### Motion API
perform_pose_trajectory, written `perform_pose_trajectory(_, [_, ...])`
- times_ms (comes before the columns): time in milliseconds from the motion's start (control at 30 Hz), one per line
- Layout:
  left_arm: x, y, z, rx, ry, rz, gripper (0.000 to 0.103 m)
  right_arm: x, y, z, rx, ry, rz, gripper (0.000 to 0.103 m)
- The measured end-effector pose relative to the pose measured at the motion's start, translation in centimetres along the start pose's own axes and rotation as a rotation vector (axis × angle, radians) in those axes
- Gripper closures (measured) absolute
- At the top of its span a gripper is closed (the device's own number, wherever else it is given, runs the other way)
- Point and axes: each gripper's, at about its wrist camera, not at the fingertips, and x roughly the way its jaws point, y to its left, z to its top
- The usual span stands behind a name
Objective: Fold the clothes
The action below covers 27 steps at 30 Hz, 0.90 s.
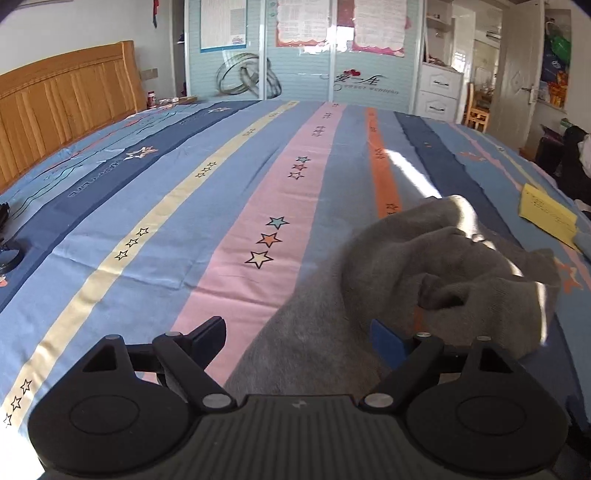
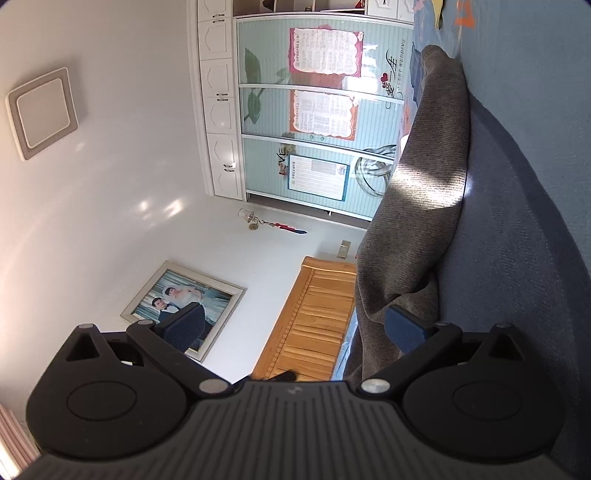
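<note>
The near end of the grey garment [image 1: 424,258] runs under the left gripper [image 1: 299,339] and out of sight, while its bunched far folds hide the bedsheet [image 1: 147,206] beneath. A yellow booklet [image 1: 546,216] at the far right carries print too small to read — as do the posters [image 1: 338,22] on the wardrobe, cut off at the top edge. In the right wrist view, the right gripper [image 2: 293,328] covers a corner of the framed photo [image 2: 173,295] — the garment's near end disappears behind it.
</note>
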Motion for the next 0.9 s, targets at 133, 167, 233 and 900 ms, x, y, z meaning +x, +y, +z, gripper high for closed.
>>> perform_pose_trajectory(133, [5.7, -0.3, 2.5, -0.008, 0.048, 0.048, 0.017, 0.2, -0.5, 0.3, 0.021, -0.002, 0.025, 0.000])
perform_pose_trajectory(167, [6.7, -0.2, 2.5, -0.001, 0.069, 0.057, 0.017, 0.3, -0.7, 0.3, 0.027, -0.003, 0.032, 0.000])
perform_pose_trajectory(233, [7.8, -0.2, 2.1, 0.010, 0.094, 0.070, 0.017, 0.3, -0.9, 0.4, 0.043, -0.006, 0.045, 0.000])
perform_pose_trajectory(900, [9.7, -2.5, 0.4, 0.121, 0.133, 0.049, 0.068, 0.7, -1.3, 0.4, 0.076, -0.022, 0.080, 0.000])
